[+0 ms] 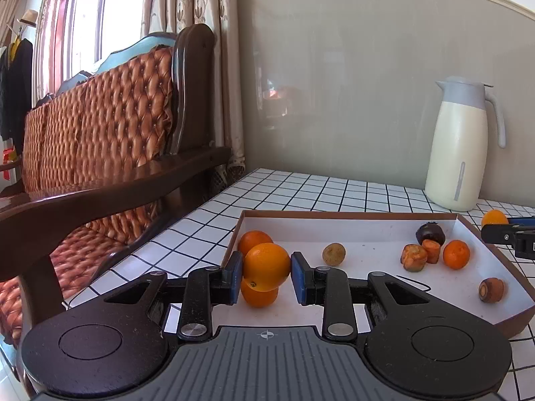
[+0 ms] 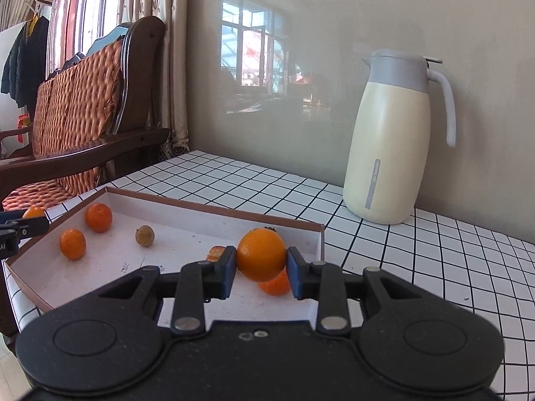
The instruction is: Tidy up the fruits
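A shallow white tray with a brown rim lies on the tiled table and also shows in the right wrist view. My left gripper is shut on an orange, held over the tray's left corner above two more oranges. My right gripper is shut on another orange above the tray's right end. The left wrist view shows a small brownish fruit, cut carrot pieces, a dark fruit and a tangerine in the tray.
A cream thermos jug stands on the white tiled table by the wall. A wooden sofa with orange cushions is at the left of the table. The right gripper shows at the left wrist view's right edge.
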The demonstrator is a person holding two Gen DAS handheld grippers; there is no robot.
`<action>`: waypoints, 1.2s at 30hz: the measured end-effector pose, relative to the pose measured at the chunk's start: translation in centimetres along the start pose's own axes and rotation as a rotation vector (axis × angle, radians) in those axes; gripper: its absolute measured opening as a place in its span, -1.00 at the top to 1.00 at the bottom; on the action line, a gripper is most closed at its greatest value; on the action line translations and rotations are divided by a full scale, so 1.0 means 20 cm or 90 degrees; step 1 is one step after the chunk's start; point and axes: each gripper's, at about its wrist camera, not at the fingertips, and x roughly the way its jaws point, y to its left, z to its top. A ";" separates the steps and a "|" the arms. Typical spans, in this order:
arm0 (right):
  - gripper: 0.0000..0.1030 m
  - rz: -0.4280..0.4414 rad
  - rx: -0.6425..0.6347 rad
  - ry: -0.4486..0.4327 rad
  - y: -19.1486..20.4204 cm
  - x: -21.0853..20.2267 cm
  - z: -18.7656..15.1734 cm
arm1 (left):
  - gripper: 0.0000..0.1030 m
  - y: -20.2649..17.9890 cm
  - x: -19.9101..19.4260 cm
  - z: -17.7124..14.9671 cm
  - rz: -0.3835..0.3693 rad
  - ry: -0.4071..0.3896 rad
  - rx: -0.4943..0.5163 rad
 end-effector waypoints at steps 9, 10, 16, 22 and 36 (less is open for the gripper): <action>-0.85 -0.037 0.000 -0.031 -0.04 0.04 -0.04 | -0.99 -0.03 0.05 -0.04 0.006 -0.007 -0.001; -0.84 -0.030 0.002 -0.028 -0.05 0.04 -0.03 | -1.00 -0.04 0.03 -0.04 0.000 -0.023 -0.001; -0.85 -0.027 0.002 -0.038 -0.04 0.02 -0.02 | -1.00 -0.08 0.02 -0.04 -0.013 -0.020 0.016; -0.88 -0.017 -0.001 -0.020 -0.03 0.03 -0.03 | -1.00 -0.06 0.01 -0.04 -0.005 -0.023 0.002; -0.88 -0.013 -0.008 -0.004 0.00 0.02 -0.03 | -1.00 -0.07 0.01 -0.05 -0.007 -0.014 0.016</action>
